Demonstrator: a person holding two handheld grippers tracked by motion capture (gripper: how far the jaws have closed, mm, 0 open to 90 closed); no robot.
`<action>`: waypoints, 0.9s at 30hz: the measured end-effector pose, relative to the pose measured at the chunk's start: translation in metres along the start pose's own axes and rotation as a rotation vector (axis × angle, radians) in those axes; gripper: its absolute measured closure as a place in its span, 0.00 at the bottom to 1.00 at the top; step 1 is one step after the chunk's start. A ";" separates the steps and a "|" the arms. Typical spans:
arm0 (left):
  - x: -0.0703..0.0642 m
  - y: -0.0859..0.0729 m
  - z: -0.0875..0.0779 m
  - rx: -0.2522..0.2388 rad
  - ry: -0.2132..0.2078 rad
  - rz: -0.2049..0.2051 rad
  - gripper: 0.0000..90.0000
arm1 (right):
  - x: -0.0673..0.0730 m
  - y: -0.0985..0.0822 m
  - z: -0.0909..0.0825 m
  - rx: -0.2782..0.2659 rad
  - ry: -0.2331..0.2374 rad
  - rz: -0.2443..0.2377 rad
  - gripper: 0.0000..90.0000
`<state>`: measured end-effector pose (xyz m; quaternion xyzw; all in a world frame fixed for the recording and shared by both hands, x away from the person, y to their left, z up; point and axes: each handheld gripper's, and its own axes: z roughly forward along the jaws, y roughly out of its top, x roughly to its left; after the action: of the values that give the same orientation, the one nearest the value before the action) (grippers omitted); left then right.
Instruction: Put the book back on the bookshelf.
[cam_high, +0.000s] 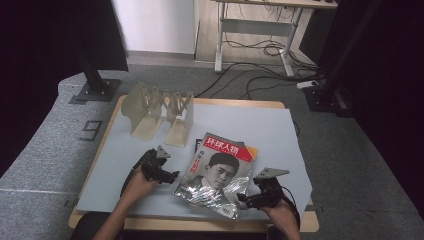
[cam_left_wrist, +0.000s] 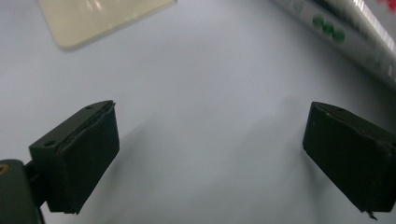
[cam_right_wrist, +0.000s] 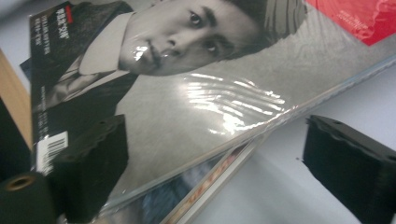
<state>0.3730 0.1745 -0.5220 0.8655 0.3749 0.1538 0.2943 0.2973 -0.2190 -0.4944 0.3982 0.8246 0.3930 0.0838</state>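
A plastic-wrapped magazine (cam_high: 217, 175) with a portrait cover and a red title block lies on top of other magazines near the table's front. My left gripper (cam_high: 167, 176) is just left of the stack, open over the bare mat (cam_left_wrist: 210, 154); the magazines' edge (cam_left_wrist: 345, 32) runs across the upper right of the left gripper view. My right gripper (cam_high: 245, 200) is at the stack's front right corner and is open (cam_right_wrist: 215, 163). One of its jaws hangs over the cover (cam_right_wrist: 187, 93) and the other over the mat. Another magazine's edge (cam_right_wrist: 219, 177) peeks out underneath.
A pale grey-blue mat (cam_high: 260, 125) covers the wooden table. A beige rack of upright dividers (cam_high: 155, 112) stands at the back left, and its base (cam_left_wrist: 98, 18) is in the left gripper view. Black stands, cables and a desk frame are on the floor behind.
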 end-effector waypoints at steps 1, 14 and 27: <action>0.000 -0.004 -0.001 -0.013 -0.010 -0.018 0.04 | -0.002 0.002 0.001 0.000 -0.003 -0.002 0.06; -0.003 -0.026 -0.012 -0.053 -0.005 -0.066 0.03 | -0.034 0.026 0.014 -0.013 -0.125 0.032 0.00; -0.003 -0.026 -0.012 -0.055 -0.001 -0.071 0.02 | -0.069 0.039 0.026 -0.015 -0.164 0.103 0.00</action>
<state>0.3506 0.1911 -0.5293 0.8435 0.4006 0.1530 0.3235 0.3785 -0.2391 -0.4958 0.4704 0.7903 0.3692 0.1334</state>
